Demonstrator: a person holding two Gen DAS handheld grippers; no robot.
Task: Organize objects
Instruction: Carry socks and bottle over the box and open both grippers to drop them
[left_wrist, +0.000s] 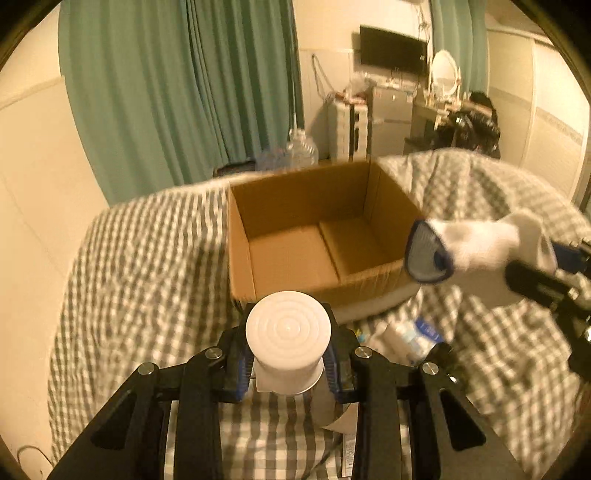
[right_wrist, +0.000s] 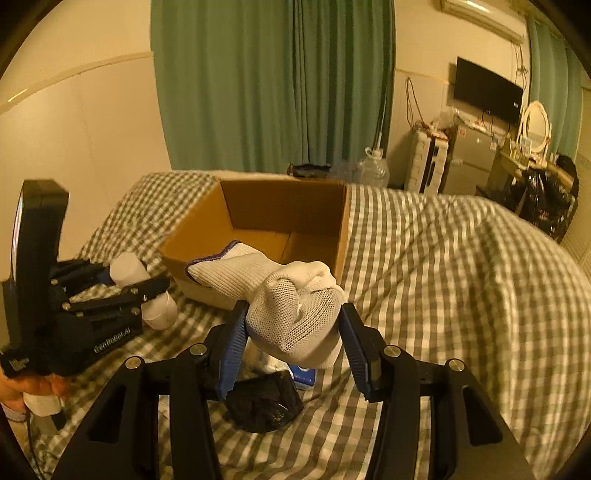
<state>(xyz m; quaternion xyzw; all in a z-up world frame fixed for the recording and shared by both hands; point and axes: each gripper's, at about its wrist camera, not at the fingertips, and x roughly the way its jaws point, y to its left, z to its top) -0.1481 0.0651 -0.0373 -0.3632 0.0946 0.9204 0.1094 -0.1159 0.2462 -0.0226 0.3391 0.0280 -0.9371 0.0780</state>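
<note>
An open, empty cardboard box (left_wrist: 306, 225) stands on the checked bedspread; it also shows in the right wrist view (right_wrist: 284, 218). My left gripper (left_wrist: 288, 354) is shut on a white plastic bottle (left_wrist: 288, 332), held just in front of the box's near wall; it also shows in the right wrist view (right_wrist: 147, 288). My right gripper (right_wrist: 291, 332) is shut on a white knit glove (right_wrist: 295, 310) with a blue cuff, held above the bed near the box's right front corner. The glove also shows in the left wrist view (left_wrist: 476, 243).
Below my right gripper lie a black crumpled bag (right_wrist: 264, 402) and a blue-and-white packet (right_wrist: 304, 374). The checked bedspread (right_wrist: 461, 295) rises in a hump to the right. Green curtains (left_wrist: 184, 85), a water jug (left_wrist: 301, 147), and cluttered furniture (left_wrist: 424, 110) stand behind the bed.
</note>
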